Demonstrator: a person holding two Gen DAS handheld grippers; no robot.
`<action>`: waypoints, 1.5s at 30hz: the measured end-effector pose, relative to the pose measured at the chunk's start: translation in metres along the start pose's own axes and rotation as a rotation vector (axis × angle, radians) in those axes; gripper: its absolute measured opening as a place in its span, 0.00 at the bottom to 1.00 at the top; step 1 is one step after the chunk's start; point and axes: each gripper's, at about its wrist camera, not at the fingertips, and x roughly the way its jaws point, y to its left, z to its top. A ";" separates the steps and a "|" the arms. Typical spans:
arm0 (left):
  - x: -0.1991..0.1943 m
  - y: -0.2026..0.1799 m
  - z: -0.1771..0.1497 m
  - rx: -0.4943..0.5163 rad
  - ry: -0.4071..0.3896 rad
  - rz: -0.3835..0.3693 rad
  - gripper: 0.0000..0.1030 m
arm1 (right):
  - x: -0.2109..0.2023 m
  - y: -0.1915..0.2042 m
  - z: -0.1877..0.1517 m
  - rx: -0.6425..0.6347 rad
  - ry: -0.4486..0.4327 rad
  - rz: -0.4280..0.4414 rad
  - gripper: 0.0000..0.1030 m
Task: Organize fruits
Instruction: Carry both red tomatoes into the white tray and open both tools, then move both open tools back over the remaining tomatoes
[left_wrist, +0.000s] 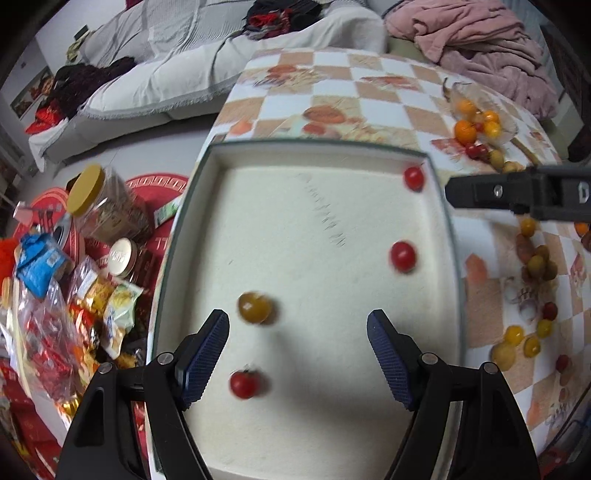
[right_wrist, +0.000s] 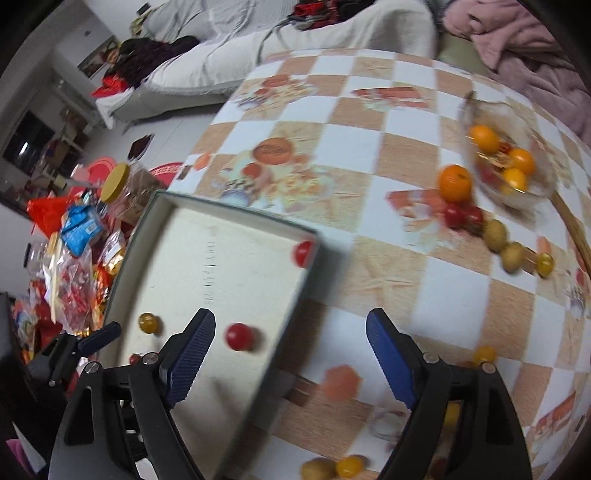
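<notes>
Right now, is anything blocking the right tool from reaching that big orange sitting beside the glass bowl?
Nothing visible does. The right tool is open, and between it and the orange lies only bare checkered tablecloth; the white tray sits off to its left.

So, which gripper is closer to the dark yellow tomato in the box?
Left. The left gripper hangs open right above the box, with the dark yellow tomato just ahead of its left finger. The right gripper is open over the box's right edge, farther away.

Tray (left_wrist: 448, 236) lining matt, felt-like; tomatoes (left_wrist: 403, 256) glossy; bowl (right_wrist: 532, 192) clear glass; fingers (left_wrist: 205, 354) textured blue rubber.
</notes>
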 end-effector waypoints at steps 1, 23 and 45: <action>-0.002 -0.006 0.005 0.011 -0.008 -0.007 0.76 | -0.004 -0.014 -0.002 0.024 -0.005 -0.017 0.84; 0.017 -0.191 0.082 0.215 -0.006 -0.268 0.76 | -0.043 -0.212 -0.019 0.265 -0.014 -0.249 0.84; 0.063 -0.243 0.085 0.195 0.098 -0.158 0.66 | -0.008 -0.214 0.021 0.077 -0.006 -0.178 0.64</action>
